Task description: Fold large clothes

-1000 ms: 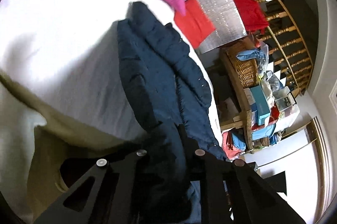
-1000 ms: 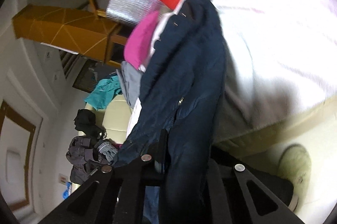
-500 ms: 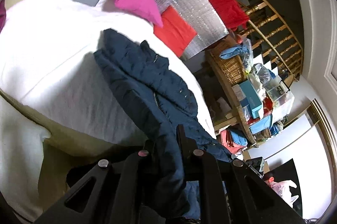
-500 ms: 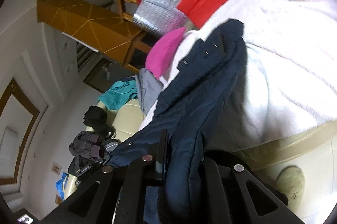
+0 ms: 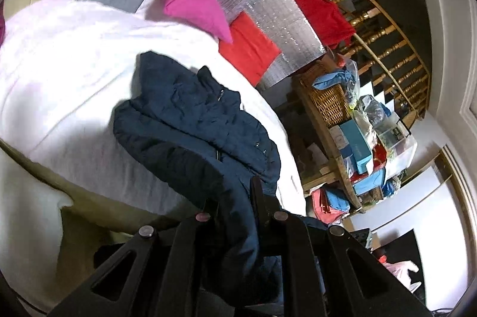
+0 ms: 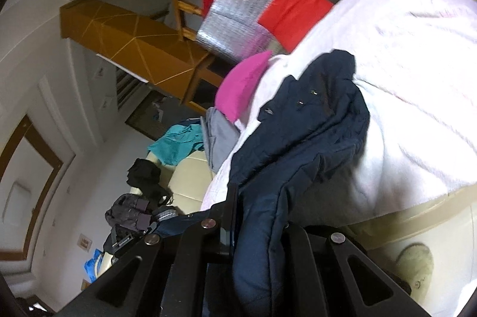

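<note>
Navy jacket (image 5: 190, 120) lifted higher (hem over white bedcover's (image 5: 68, 69) edge)

White walls (image 6: 38, 28), wooden banister (image 5: 384, 28), cluttered wooden shelf (image 5: 337, 138)

Rumpled navy quilted jacket (image 5: 193, 120) on bed

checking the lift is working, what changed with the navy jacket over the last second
Both grippers have risen with the padded navy jacket, so more of the room beyond the white bed cover now shows. The jacket's far end is still draped on the cover. The left gripper and right gripper stay clamped on the fabric. The pink cushion and folded red cloth have not moved.
</note>
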